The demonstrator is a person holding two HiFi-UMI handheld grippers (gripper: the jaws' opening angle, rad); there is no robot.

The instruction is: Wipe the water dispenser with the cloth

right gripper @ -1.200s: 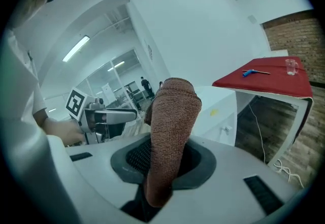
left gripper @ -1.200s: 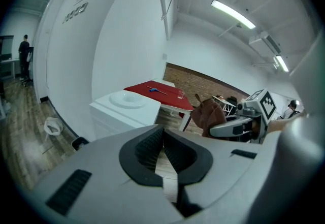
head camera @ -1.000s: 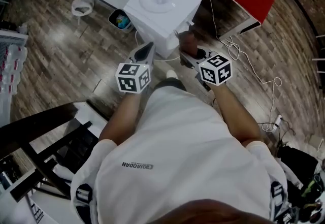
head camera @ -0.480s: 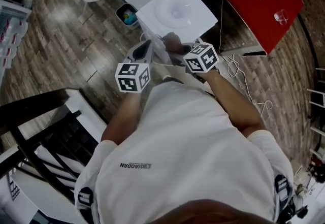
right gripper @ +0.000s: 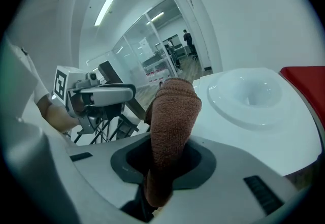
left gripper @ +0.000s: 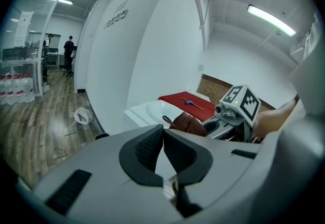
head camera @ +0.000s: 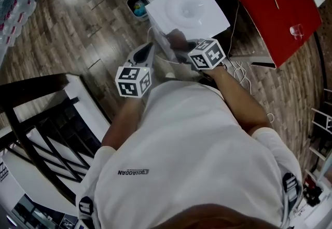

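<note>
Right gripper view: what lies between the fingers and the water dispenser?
The brown cloth, clamped in the right gripper, stands there; the right gripper view shows it.

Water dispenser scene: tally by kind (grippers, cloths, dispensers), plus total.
Grippers: 2, left gripper shut and empty, right gripper shut on the cloth
Cloth: 1, brown
Water dispenser: 1, white
Total: 4
</note>
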